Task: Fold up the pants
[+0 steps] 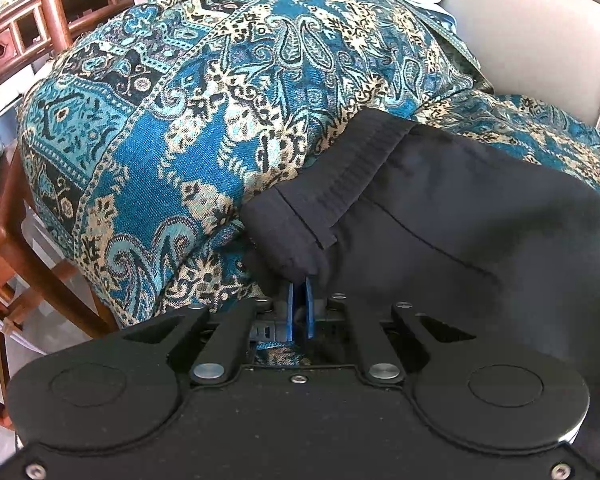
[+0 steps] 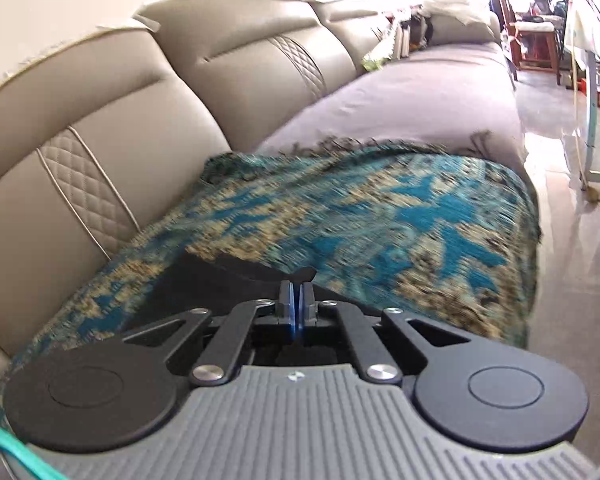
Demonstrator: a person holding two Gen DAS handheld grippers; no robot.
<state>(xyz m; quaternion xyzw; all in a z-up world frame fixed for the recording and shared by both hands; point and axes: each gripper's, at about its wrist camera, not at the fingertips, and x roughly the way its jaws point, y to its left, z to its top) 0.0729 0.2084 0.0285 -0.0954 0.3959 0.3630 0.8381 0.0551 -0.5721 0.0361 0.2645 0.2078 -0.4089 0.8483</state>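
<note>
Teal and cream paisley throw (image 1: 204, 128) spread over the seat of a beige leather sofa (image 2: 112, 120) — quilted diamond panels on the backrest. Wooden chair (image 1: 16, 248) at left. Glossy tiled floor (image 2: 572, 264) beside the sofa.

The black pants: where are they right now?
The black pants lie on the teal patterned throw over the sofa, pinched at one edge by the left gripper and the right gripper.
</note>
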